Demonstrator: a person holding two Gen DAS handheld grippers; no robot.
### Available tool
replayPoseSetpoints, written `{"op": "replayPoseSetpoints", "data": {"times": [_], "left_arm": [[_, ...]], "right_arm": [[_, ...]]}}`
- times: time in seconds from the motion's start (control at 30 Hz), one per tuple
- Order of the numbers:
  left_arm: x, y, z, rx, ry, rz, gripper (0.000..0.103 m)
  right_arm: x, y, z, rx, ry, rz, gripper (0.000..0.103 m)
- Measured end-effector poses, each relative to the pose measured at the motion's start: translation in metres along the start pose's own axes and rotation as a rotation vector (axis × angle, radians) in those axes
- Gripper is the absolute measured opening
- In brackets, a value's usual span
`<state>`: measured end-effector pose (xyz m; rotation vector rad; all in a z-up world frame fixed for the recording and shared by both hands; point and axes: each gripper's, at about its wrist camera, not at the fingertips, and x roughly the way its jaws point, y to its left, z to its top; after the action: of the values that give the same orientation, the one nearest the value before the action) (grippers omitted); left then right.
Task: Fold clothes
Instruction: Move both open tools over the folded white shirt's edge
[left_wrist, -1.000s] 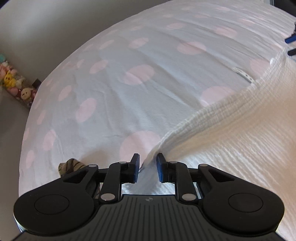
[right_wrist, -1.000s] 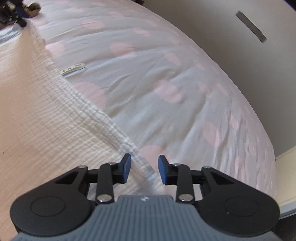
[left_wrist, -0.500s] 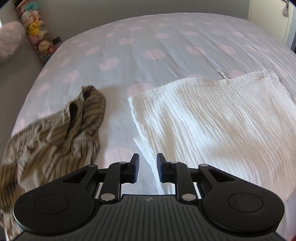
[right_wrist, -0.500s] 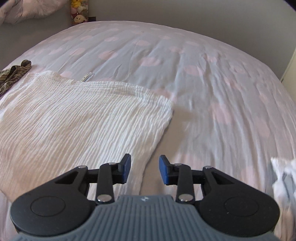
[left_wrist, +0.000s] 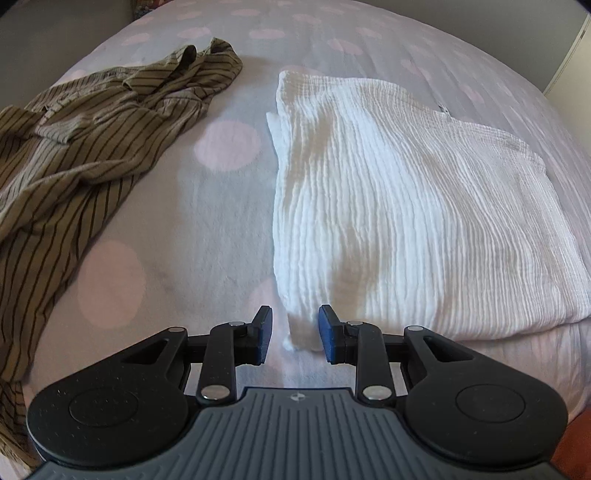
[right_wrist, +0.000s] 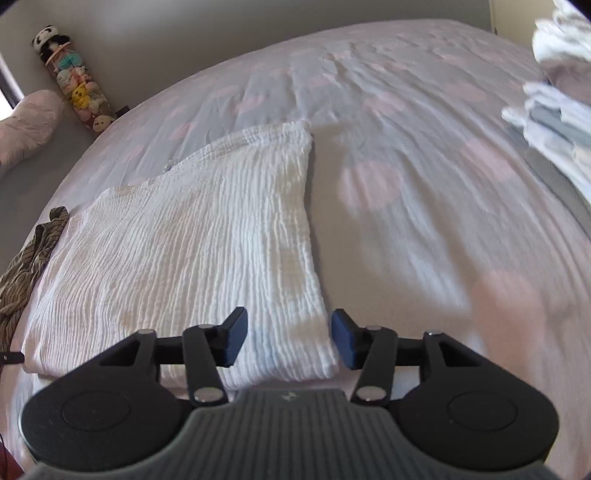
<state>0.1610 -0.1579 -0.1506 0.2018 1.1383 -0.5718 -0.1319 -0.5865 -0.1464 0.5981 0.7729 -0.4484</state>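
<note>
A white crinkled cloth (left_wrist: 406, 206) lies folded flat on the bed; it also shows in the right wrist view (right_wrist: 192, 236). My left gripper (left_wrist: 295, 334) is open, its fingers either side of the cloth's near left corner. My right gripper (right_wrist: 290, 338) is open wide, its fingers either side of the cloth's near right corner. Neither grips the fabric. A crumpled olive striped shirt (left_wrist: 81, 147) lies to the left of the cloth, and its edge shows in the right wrist view (right_wrist: 33, 254).
The bed has a pale sheet with pink dots (right_wrist: 406, 177). A stack of folded white and grey laundry (right_wrist: 557, 122) lies at the right. A tube of plush toys (right_wrist: 79, 86) and a pink pillow (right_wrist: 26, 125) stand by the wall at the far left.
Both grippers have drawn back from the cloth's far edge to its near corners. The right gripper has opened wider. The striped shirt has come fully into the left view.
</note>
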Motion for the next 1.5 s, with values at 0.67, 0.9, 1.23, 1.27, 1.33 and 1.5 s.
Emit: {"op": "replayPoseSetpoints", "data": {"times": [0.67, 0.9, 1.23, 1.27, 1.33, 1.5], "left_arm": [[-0.006, 0.016, -0.007, -0.117, -0.093, -0.07, 0.004], [-0.013, 0.025, -0.009, -0.161, -0.118, -0.046, 0.004], [-0.024, 0.058, -0.018, -0.362, -0.153, 0.026, 0.003], [-0.025, 0.06, -0.018, -0.371, -0.159, 0.018, 0.003], [-0.025, 0.059, -0.018, -0.367, -0.161, 0.016, 0.003], [-0.021, 0.049, -0.016, -0.315, -0.143, 0.006, 0.004]], "right_arm": [[-0.014, 0.009, 0.002, -0.016, -0.06, -0.027, 0.008], [-0.017, 0.004, 0.003, -0.008, -0.08, -0.097, 0.005], [-0.019, -0.009, 0.004, 0.052, -0.1, -0.118, 0.005], [-0.02, -0.01, 0.004, 0.062, -0.111, -0.123, 0.005], [-0.023, -0.012, 0.004, 0.072, -0.125, -0.128, 0.006], [-0.032, -0.016, 0.002, 0.105, -0.169, -0.145, 0.01]]}}
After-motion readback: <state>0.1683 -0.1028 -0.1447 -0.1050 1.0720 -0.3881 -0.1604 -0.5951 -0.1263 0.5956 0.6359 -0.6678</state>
